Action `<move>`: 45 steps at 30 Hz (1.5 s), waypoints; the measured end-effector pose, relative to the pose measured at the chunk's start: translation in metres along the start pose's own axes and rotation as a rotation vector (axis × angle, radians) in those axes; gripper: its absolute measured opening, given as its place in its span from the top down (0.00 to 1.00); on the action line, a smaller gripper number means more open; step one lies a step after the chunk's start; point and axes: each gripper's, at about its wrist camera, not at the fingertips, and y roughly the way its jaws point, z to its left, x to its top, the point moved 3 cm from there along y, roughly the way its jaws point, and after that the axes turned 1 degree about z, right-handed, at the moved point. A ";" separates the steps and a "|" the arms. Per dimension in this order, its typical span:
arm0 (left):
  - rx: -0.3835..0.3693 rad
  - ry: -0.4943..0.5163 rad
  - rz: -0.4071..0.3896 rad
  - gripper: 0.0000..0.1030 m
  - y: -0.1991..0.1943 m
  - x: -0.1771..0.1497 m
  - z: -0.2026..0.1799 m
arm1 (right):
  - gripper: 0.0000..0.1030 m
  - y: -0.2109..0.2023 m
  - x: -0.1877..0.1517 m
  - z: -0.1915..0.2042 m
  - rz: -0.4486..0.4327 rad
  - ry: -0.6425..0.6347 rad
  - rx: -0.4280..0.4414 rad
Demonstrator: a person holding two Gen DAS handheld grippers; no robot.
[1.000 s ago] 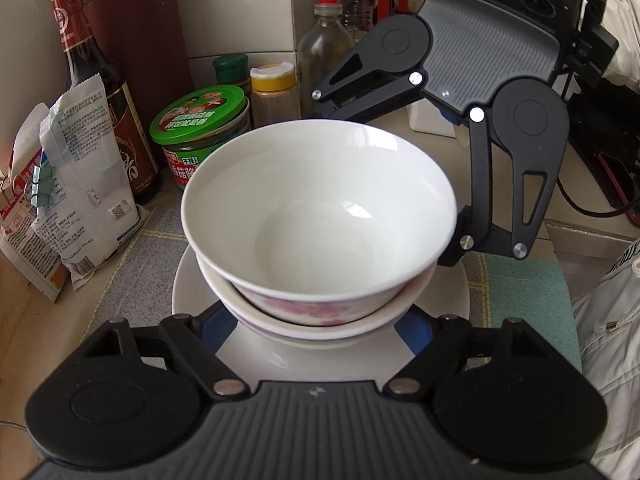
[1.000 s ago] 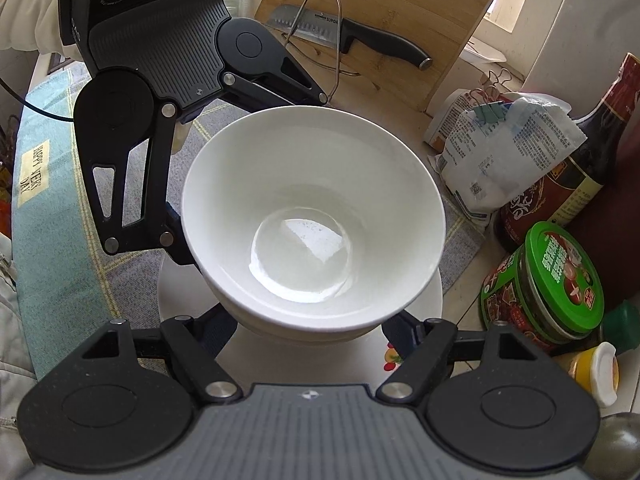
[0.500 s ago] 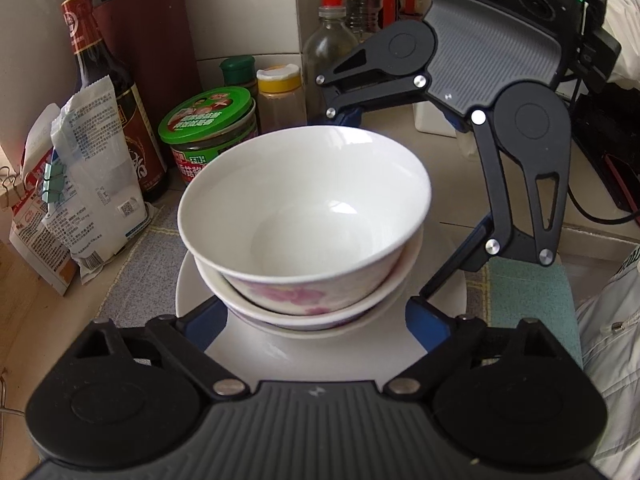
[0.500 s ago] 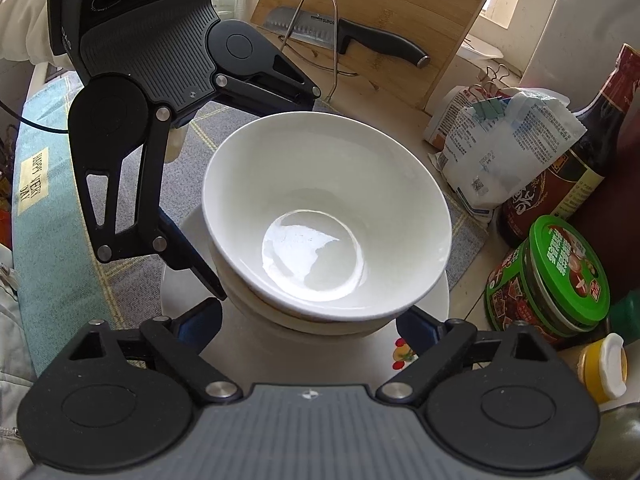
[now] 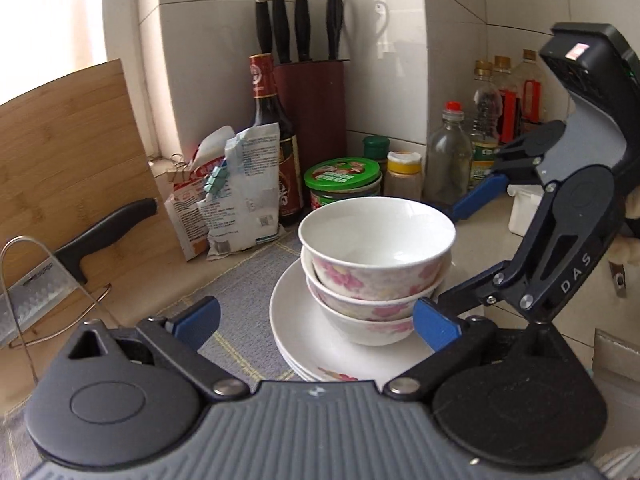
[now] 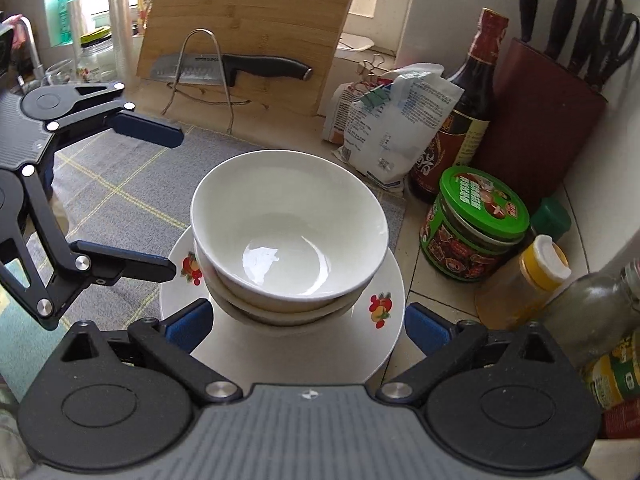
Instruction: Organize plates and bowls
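Nested white bowls (image 6: 290, 232) sit on stacked plates (image 6: 384, 320) on a grey mat (image 6: 120, 192). The right gripper (image 6: 306, 326) is opening, pads clear of the bowls; the left gripper (image 6: 174, 202) is opening at the mat's left edge.

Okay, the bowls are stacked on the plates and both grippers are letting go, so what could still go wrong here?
1. The top white floral bowl seems to sit slightly tilted in the three-bowl stack, so a nudge might tip it.
2. The right gripper, jaws opening with nothing between them, has a blue finger close to the bottom bowl; pulling away could clip it.
3. The white fruit-print plates sit close to the green-lidded jar, leaving little room on that side.
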 end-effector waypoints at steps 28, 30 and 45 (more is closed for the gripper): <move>0.159 -0.172 0.070 0.01 -0.137 -0.009 -0.007 | 0.00 -0.118 -0.031 0.119 -0.061 0.574 -0.398; 0.166 -0.170 0.071 0.01 -0.137 -0.009 -0.007 | 0.00 -0.119 -0.031 0.120 -0.066 0.573 -0.403; 0.169 -0.176 0.072 0.01 -0.138 -0.005 -0.006 | 0.00 -0.122 -0.026 0.122 -0.079 0.559 -0.407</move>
